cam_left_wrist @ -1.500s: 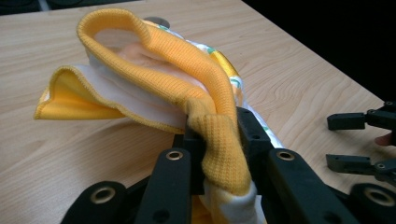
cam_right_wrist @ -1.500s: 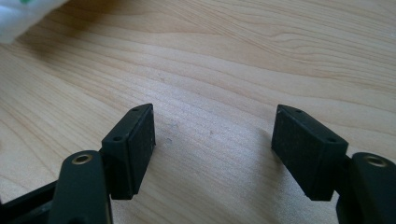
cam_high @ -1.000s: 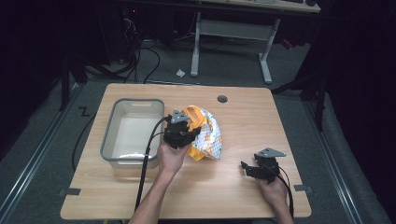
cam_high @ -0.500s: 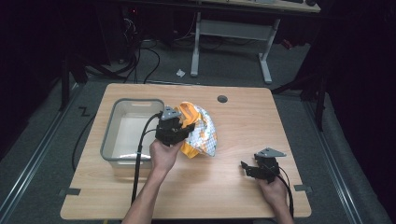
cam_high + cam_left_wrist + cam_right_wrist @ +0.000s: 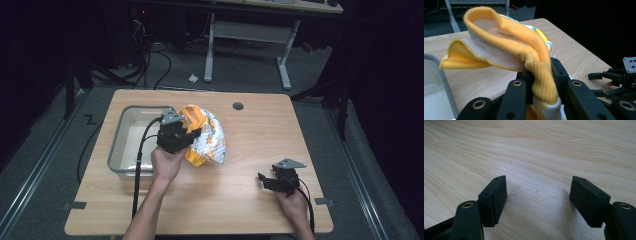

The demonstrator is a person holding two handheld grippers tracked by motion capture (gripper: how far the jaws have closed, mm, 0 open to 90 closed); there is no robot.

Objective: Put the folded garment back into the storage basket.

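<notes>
A small garment with orange ribbed trim and a white printed body hangs from my left gripper, lifted above the table beside the tub. In the left gripper view the orange band is pinched between the two black jaws, and my left gripper is shut on it. My right gripper rests low over the table near the front right, its jaws pointing left. In the right gripper view my right gripper stands open with bare wood between its pads.
A clear plastic tub stands on the left part of the wooden table. A round cable hole sits near the far edge. A desk frame and cables lie on the floor beyond.
My left gripper has moved left and up toward the tub, carrying the garment with it. The right gripper has stayed in place.
</notes>
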